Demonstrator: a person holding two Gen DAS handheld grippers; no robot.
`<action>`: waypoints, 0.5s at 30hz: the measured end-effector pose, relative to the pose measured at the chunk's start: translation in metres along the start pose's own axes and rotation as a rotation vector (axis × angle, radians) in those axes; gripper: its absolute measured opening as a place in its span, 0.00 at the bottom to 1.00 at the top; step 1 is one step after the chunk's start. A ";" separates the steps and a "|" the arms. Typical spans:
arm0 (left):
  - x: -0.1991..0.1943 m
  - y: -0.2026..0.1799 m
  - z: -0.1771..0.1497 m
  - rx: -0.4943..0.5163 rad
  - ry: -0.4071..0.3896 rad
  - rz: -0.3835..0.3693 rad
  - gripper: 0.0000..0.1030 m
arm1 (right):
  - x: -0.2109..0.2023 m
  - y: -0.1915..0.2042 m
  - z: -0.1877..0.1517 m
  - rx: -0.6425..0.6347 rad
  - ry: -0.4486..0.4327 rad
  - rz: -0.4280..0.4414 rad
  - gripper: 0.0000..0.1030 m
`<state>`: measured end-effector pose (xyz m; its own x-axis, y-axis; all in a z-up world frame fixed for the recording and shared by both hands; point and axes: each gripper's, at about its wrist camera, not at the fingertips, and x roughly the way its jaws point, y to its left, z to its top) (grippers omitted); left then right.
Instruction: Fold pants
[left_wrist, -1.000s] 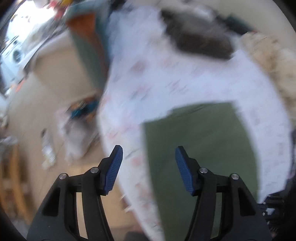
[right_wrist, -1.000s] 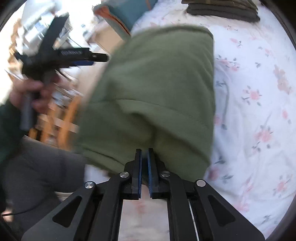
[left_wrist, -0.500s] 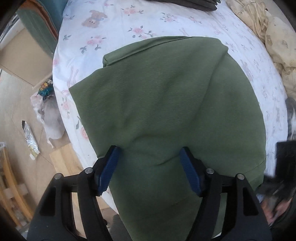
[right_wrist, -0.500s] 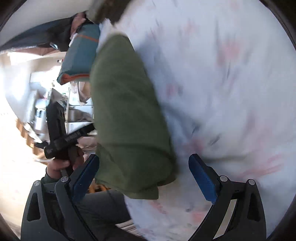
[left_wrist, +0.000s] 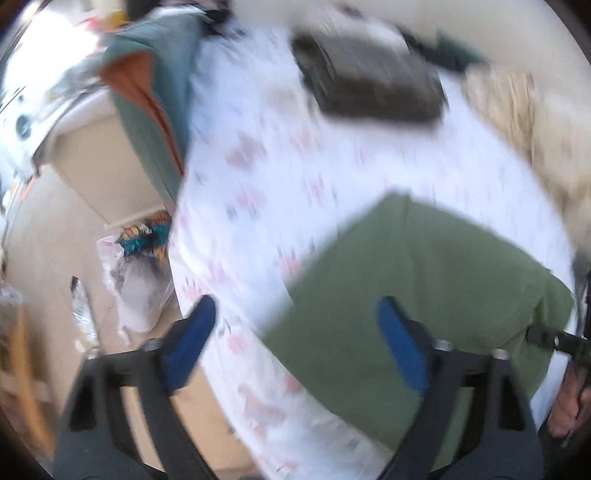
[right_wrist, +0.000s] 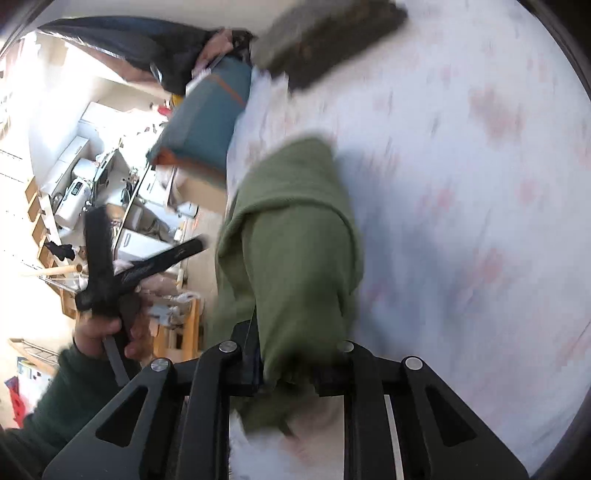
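The green pants (left_wrist: 424, 288) lie folded on the white floral bed sheet (left_wrist: 258, 147) near its front edge. My left gripper (left_wrist: 295, 332) hovers over the sheet beside the pants' left edge, its jaws opening wide with nothing held between them. In the right wrist view, the pants (right_wrist: 299, 229) bunch up into my right gripper (right_wrist: 291, 365), whose jaws are closing with the thick green fold pinched between them. A hand holds the left gripper (right_wrist: 110, 266) off the bed's side. Both views are motion-blurred.
A dark folded stack (left_wrist: 373, 85) lies at the far end of the bed, also seen in the right wrist view (right_wrist: 325, 33). A teal and orange cushion (left_wrist: 155, 96) hangs off the bed's left side. A beige blanket (left_wrist: 535, 122) lies right. A plastic bag (left_wrist: 144, 280) sits on the floor.
The left gripper opened wider and shifted left off the pants. The right gripper went from shut to wide open, then closed around the pants' folded end.
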<state>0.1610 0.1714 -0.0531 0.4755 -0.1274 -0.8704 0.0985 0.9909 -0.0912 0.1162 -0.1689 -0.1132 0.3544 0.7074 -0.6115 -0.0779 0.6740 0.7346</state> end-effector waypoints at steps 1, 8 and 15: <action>-0.001 0.007 0.003 -0.063 -0.010 -0.027 0.88 | -0.009 -0.014 0.025 -0.009 0.017 -0.008 0.19; 0.038 -0.019 0.002 -0.100 0.133 -0.204 0.88 | -0.023 -0.113 0.100 0.139 0.099 -0.071 0.27; 0.069 -0.076 0.007 0.036 0.222 -0.294 0.88 | -0.066 -0.133 0.059 0.275 -0.047 -0.027 0.81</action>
<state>0.1926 0.0866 -0.1024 0.2216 -0.3904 -0.8936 0.2357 0.9106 -0.3394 0.1581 -0.3178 -0.1528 0.3966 0.6747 -0.6225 0.1862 0.6049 0.7743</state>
